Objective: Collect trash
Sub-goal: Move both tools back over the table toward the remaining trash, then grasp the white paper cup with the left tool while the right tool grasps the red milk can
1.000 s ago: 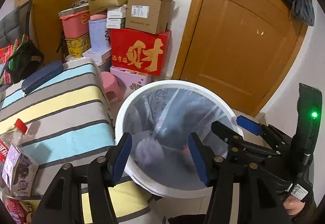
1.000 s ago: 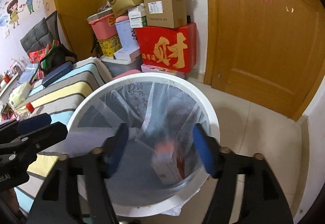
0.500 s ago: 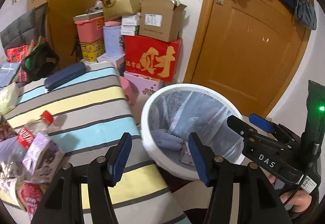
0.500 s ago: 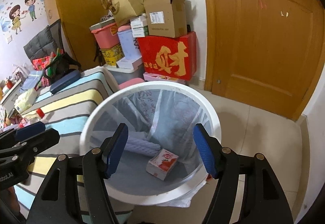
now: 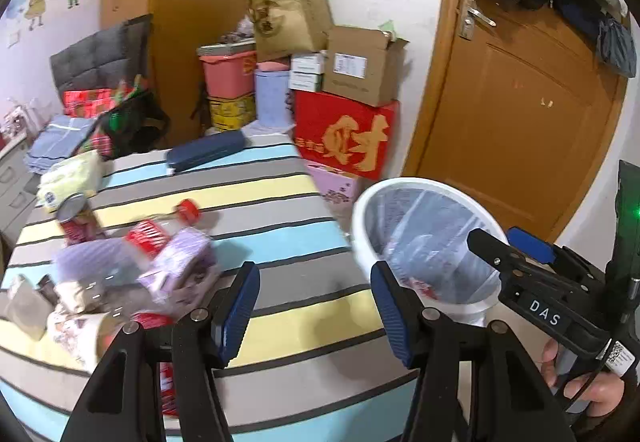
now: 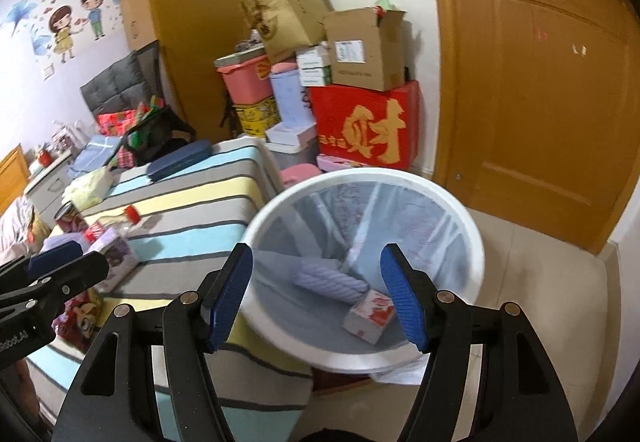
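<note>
A white trash bin [image 6: 472, 238] lined with a clear bag stands on the floor beside the striped table [image 5: 280, 242]. Inside it lie a purple ribbed item [image 6: 330, 278] and a small red-and-white carton [image 6: 370, 316]. My right gripper [image 6: 320, 294] hangs open and empty over the bin's near rim. My left gripper [image 5: 314, 306] is open and empty above the table's near edge, with the bin [image 5: 368, 209] to its right. A pile of trash lies at the table's left: a purple box [image 5: 180, 270], a red-capped bottle [image 5: 176, 219], a can [image 5: 76, 217] and wrappers.
A dark blue case [image 5: 206, 151] and a pale green pack [image 5: 70, 177] lie on the far side of the table. Stacked boxes, among them a red box [image 6: 366, 129], stand against the wall behind the bin. A closed wooden door [image 6: 540, 81] is at the right.
Both grippers have pulled back and up from the bin. The left has swung leftward over the table, so the trash pile has come into its view. Neither has changed its opening.
</note>
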`<state>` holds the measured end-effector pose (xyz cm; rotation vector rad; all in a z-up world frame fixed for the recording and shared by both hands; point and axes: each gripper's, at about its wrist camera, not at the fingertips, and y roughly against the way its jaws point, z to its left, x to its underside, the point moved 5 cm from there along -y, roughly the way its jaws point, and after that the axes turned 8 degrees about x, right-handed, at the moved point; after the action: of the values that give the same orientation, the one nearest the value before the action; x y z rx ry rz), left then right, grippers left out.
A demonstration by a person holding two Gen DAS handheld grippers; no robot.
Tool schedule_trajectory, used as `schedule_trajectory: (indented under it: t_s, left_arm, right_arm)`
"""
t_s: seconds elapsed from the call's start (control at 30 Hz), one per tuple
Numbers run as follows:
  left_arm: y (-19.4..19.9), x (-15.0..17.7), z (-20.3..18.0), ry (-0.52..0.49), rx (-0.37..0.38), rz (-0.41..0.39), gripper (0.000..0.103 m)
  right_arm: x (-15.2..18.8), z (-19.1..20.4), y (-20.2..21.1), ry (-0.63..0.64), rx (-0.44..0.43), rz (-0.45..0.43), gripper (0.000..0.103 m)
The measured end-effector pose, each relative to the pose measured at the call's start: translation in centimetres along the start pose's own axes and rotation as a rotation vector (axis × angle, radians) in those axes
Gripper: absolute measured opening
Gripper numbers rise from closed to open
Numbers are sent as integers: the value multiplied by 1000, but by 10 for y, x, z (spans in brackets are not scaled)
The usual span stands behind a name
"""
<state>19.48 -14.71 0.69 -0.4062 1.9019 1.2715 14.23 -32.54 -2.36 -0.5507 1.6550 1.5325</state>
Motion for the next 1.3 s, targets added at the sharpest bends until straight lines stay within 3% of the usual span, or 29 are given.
schedule_trajectory:
  t_s: [0.43,0.93,1.3]
  left_arm:
    - [60,35,83,102,-145,-45,57]
    - [123,75,190,260,-300,-78,59]
    - [139,89,253,355,-328,-78,66]
  right_arm:
    - [15,65,15,54,-126,-1,68]
    - [47,157,21,189,-278,79,68]
    - [60,203,15,230,-317,149,68]
